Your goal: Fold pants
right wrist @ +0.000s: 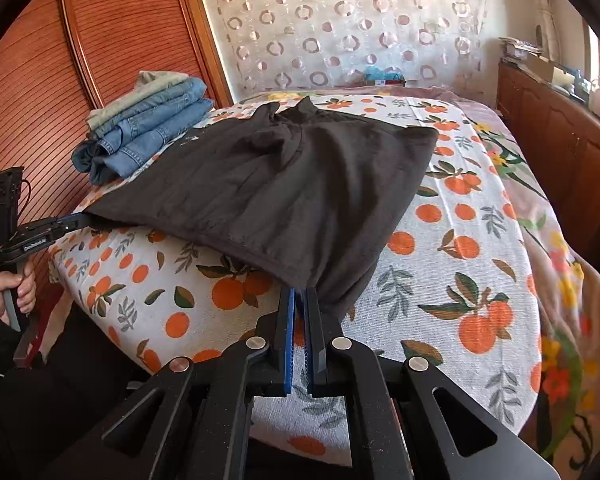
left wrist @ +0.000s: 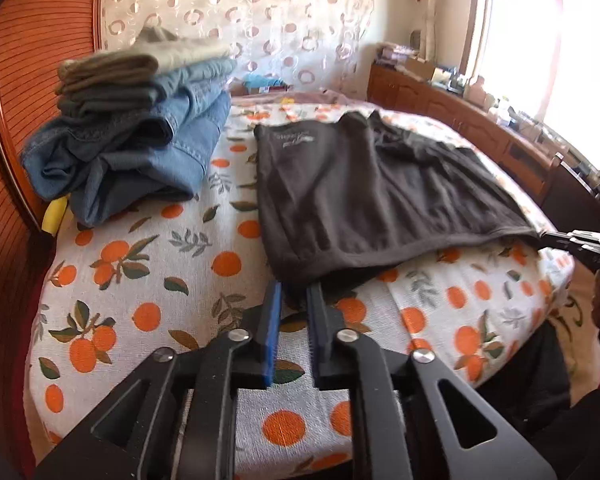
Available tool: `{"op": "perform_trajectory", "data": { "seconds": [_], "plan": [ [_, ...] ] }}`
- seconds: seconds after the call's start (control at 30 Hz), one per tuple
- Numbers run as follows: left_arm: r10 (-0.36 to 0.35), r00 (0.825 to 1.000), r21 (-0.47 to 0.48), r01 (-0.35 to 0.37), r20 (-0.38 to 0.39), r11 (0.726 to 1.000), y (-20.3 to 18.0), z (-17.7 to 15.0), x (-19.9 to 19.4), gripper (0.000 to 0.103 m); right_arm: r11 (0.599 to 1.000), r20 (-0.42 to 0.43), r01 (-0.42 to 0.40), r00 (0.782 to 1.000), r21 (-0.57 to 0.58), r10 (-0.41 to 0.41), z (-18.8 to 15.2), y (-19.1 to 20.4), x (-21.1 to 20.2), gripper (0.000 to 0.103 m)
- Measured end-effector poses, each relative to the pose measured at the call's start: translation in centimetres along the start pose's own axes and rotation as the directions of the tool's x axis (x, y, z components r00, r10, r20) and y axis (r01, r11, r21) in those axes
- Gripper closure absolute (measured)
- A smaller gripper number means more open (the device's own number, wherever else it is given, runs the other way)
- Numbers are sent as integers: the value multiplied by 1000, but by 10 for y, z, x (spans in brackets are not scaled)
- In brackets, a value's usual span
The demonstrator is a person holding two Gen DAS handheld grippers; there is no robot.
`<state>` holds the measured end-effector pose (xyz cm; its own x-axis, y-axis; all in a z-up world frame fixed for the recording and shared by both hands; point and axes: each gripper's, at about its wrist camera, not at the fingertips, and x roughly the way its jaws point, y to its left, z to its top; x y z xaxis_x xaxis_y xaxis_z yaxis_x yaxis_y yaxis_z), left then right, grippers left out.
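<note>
Right wrist, pants [right wrist: 284,176] near edge pinched by 2 grippers' jaws

1. The dark pants [right wrist: 276,184] are soft matt cloth with a fine rib.
2. The bed sheet [left wrist: 148,264] is rough woven cloth, white with printed oranges.
3. At 10 o'clock in the left wrist view, the folded jeans [left wrist: 140,148] are thick blue denim with stitched seams.
4. The wardrobe door [right wrist: 36,92] is shiny red-brown wood with thin grooves.
5. The left gripper [left wrist: 294,290] and right gripper [right wrist: 299,294] are matt black with shiny metal pins and ridged blue pads [right wrist: 287,344].
6. The curtain [right wrist: 340,28] is thin see-through cloth.
</note>
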<state>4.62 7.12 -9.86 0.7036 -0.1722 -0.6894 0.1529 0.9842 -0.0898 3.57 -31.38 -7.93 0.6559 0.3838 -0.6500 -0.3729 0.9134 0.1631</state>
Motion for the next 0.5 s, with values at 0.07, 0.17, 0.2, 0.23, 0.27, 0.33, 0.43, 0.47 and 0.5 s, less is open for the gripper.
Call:
{"op": "perform_trajectory", "data": {
  "seconds": [0.07,0.17,0.2,0.23,0.27,0.33,0.43,0.47,0.5],
  "plan": [
    [-13,1000,-2,13,24,1000,2,2,-10,74,1000,6,8,1000,1,-8,-1,2,-5,99],
    [-23,999,-1,23,47,1000,2,4,-21,63,1000,25,24,999,12,-24,-3,3,-15,97],
    [-19,998,4,19,54,1000,0,5,-23,62,999,31,33,999,19,-34,-4,3,-18,95],
    [-18,998,10,17,56,1000,-1,5,-24,62,999,35,46,998,26,-47,-5,2,-20,90],
    [-16,998,12,15,57,1000,-2,6,-23,62,998,39,59,997,36,-60,-6,1,-22,83],
    [-18,998,11,17,58,1000,-4,8,-21,62,996,34,60,998,59,-62,-9,-3,-22,79],
    [-20,998,13,19,51,1000,-5,10,-16,62,996,13,68,998,59,-69,-15,-1,-16,75],
    [-17,999,14,17,49,1000,-7,10,-15,62,996,9,73,997,49,-73,-14,0,-14,74],
    [-17,999,15,17,46,1000,-8,9,-14,62,996,7,77,997,40,-77,-14,2,-13,74]
  ]
}}
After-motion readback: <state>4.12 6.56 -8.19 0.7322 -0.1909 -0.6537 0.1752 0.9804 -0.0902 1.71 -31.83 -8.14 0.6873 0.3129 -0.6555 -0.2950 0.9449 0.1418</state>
